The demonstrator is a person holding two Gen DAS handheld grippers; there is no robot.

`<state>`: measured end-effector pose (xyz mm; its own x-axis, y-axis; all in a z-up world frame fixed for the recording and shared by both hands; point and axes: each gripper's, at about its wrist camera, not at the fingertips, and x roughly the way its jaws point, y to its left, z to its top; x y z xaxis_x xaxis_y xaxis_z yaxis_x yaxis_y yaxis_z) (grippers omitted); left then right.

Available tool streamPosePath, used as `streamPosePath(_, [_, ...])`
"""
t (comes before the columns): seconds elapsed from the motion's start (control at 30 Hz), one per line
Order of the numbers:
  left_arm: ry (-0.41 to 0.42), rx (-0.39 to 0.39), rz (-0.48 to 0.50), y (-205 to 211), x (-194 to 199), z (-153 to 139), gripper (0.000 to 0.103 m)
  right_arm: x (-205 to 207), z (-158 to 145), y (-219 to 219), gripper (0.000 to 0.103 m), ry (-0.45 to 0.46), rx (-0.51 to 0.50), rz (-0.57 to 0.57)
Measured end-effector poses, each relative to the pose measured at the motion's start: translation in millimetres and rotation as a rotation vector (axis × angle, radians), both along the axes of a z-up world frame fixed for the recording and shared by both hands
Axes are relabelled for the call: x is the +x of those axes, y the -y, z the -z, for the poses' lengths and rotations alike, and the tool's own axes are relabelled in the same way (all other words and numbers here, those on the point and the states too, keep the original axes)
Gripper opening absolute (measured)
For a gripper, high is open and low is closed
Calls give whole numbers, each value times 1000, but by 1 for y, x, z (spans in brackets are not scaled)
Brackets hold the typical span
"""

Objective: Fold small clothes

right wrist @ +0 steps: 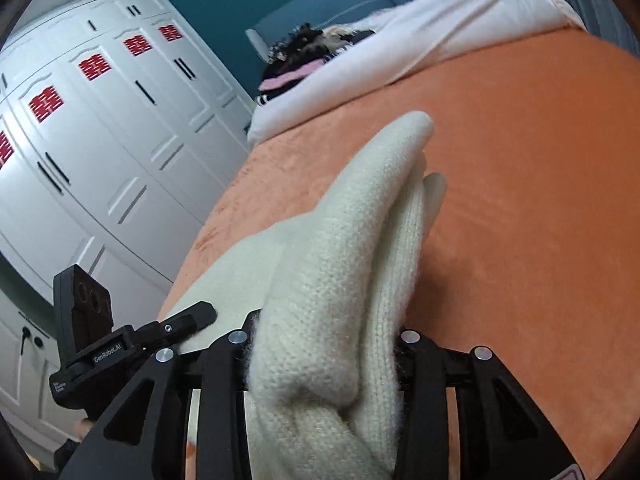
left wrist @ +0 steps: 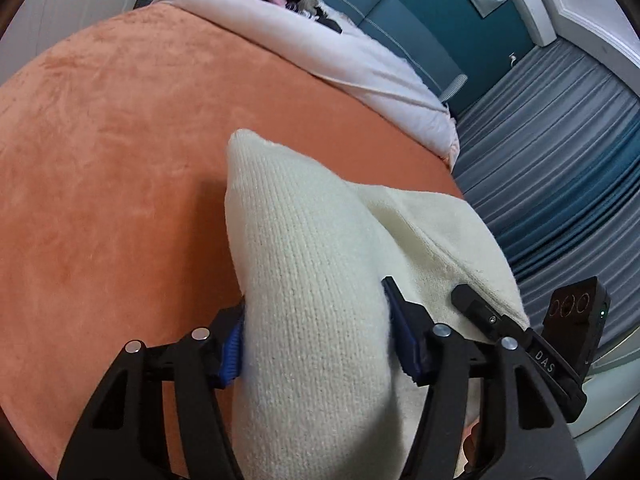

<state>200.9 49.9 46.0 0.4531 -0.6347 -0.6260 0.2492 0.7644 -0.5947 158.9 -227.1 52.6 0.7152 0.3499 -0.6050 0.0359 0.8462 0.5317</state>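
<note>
1. Orange plush blanket (left wrist: 112, 168): we log this as the largest item, a velvety cover spread over the bed and filling most of both wrist views.
2. White wardrobe (right wrist: 100, 128): we note panelled doors with dark bar handles and red paper cut-outs, seen to the left in the right wrist view.
3. Blue-grey curtain (left wrist: 560, 152): pleated, hanging along the bed's far side in the left wrist view.
4. Pale pink duvet (left wrist: 360, 64): bunched at the head of the bed, against the teal headboard (left wrist: 400, 12).
5. Pile of dark clothes (right wrist: 304, 60): black and pink pieces heaped on the duvet, well apart from our work.
6. Cream knit garment (left wrist: 312, 264): we find it gathered into a thick ridge, held up off the orange blanket between the two tools, with a looser flap trailing toward the bed's edge.
7. Left gripper (left wrist: 316, 336): its blue-padded fingers (left wrist: 404, 340) are closed part-way, pressing the knit from both sides.
8. Right gripper (right wrist: 320, 344): its black fingers are clamped on a bunched fold of the same knit, which bulges out over them.
</note>
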Motion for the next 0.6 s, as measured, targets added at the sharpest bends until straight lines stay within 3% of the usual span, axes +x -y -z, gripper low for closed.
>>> streamPosePath(0.07, [-3, 82, -25, 1, 5, 17, 67, 11, 34, 4, 42, -86, -18, -4])
streamPosePath(0.13, [-80, 233, -41, 7, 12, 50, 65, 27, 82, 9, 47, -305, -64, 22])
streamPosePath(0.17, [-92, 251, -50, 4, 8, 59, 65, 21, 89, 17, 48, -320, -28, 46])
streamPosePath(0.2, [-58, 205, -62, 1, 2, 49, 65, 7, 79, 25, 48, -261, 36, 89])
streamPosePath(0.27, [-11, 225, -97, -5, -16, 25, 63, -20, 47, 29, 48, -161, 19, 140])
streamPosePath(0.3, [29, 230, -103, -5, -28, 12, 64, -30, 33, 26, 45, -116, 3, 139])
streamPosePath(0.37, [105, 247, -105, -1, -48, -9, 65, -42, 14, 10, 24, -70, -42, 97])
streamPosePath(0.4, [119, 288, -97, 8, -53, -12, 65, -43, 13, -2, 8, -76, -87, 58])
streamPosePath(0.43, [115, 328, -87, 18, -50, -10, 65, -40, 18, -13, 1, -100, -148, 23])
streamPosePath(0.5, [48, 405, -60, 34, -44, 13, 64, -23, 53, -28, 0, -233, -276, -12])
streamPosePath(0.53, [-10, 447, -55, 38, -33, 29, 64, -14, 73, -27, 0, -300, -281, -24])
streamPosePath(0.6, [-92, 442, -62, 31, -30, 47, 63, -19, 69, -23, 0, -297, -256, -5])
